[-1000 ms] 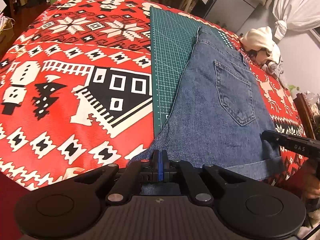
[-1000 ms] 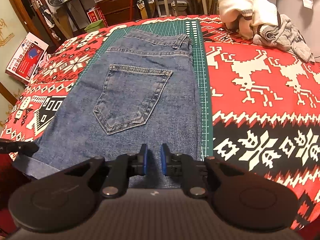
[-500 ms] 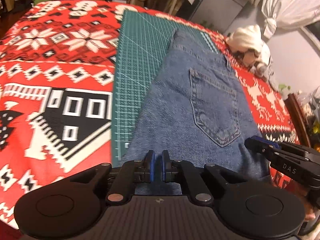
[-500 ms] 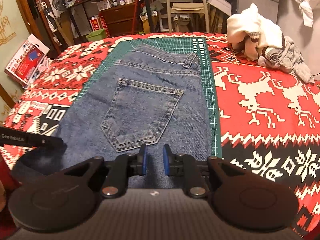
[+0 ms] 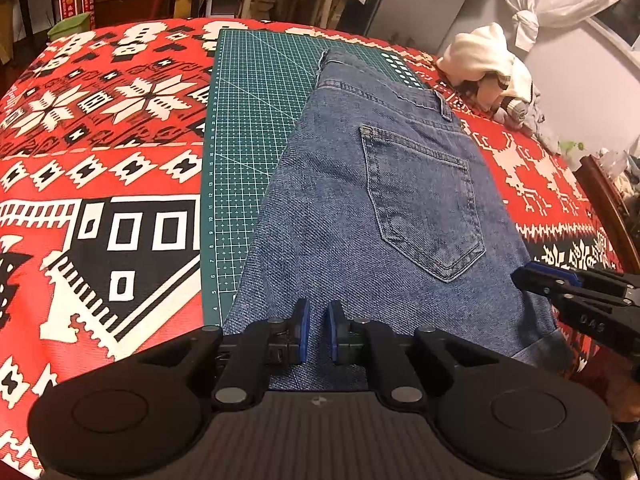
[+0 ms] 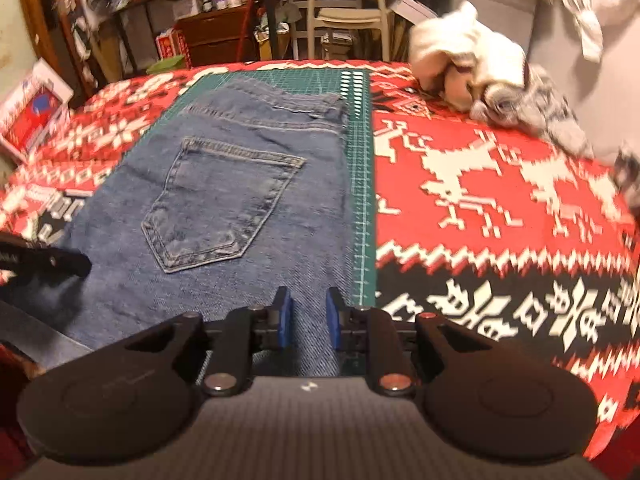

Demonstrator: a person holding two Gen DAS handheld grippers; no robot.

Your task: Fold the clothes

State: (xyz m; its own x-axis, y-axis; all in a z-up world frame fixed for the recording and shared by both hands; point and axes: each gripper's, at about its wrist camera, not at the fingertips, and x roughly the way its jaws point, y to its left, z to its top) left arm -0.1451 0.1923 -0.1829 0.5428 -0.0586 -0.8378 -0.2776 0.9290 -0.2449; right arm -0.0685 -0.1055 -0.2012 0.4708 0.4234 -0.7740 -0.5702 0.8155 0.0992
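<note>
so the denim shorts (image 5: 384,216) are lying flat on the green cutting mat (image 5: 248,128), back pocket (image 5: 424,204) facing up, waistband at the far end and the hem end near the cameras, and the mat sits on a red patterned cloth (image 5: 100,140) that covers the tabletop. the left gripper (image 5: 317,332) is just over the near left corner of the shorts with its blue fingers (image 5: 305,330) a little apart and nothing between them. the right gripper (image 6: 307,320) is over the near right part, close to the mat's ruler edge, fingers also apart and empty, with a slightly wider gap. from the left wrist view you can see the right gripper poking in from the right over the cuffed hem. around the shorts: a heap of white and grey clothes (image 6: 480,76) on the far right of the cloth, well apart from the mat, a pale chair (image 6: 344,12) behind the far edge, cluttered shelves and a red box (image 6: 28,120) off to the left. nothing sits on top of the shorts. the right wrist view is a bit blurry.
</note>
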